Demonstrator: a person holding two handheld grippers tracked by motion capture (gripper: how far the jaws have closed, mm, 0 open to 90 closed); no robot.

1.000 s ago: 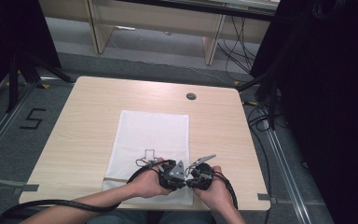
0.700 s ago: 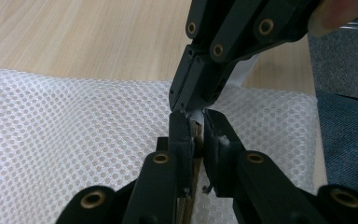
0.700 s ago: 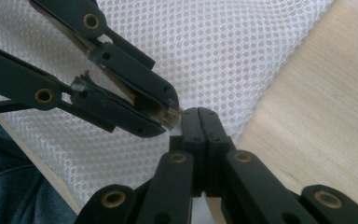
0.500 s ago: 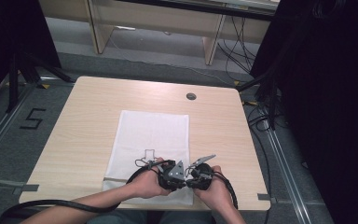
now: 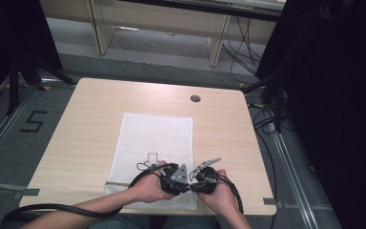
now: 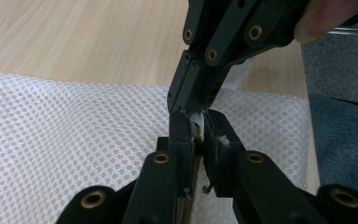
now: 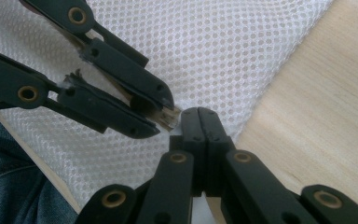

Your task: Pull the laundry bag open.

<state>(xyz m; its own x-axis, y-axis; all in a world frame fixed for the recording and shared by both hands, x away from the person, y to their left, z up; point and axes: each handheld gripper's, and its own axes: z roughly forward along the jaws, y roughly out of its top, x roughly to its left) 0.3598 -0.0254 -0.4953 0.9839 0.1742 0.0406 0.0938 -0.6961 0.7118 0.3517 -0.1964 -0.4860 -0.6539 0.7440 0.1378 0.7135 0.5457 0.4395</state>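
Fingers of left gripper (image 6: 196, 135) and right gripper (image 7: 199, 122) pinched on white mesh cloth (image 5: 155, 138).

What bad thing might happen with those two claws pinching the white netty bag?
Both claws, the left claw and the right claw, pinch almost the same spot on the white mesh bag, so pulling apart might tear the mesh or let it slip free. The bag overhangs the wooden table edge and might slide off.
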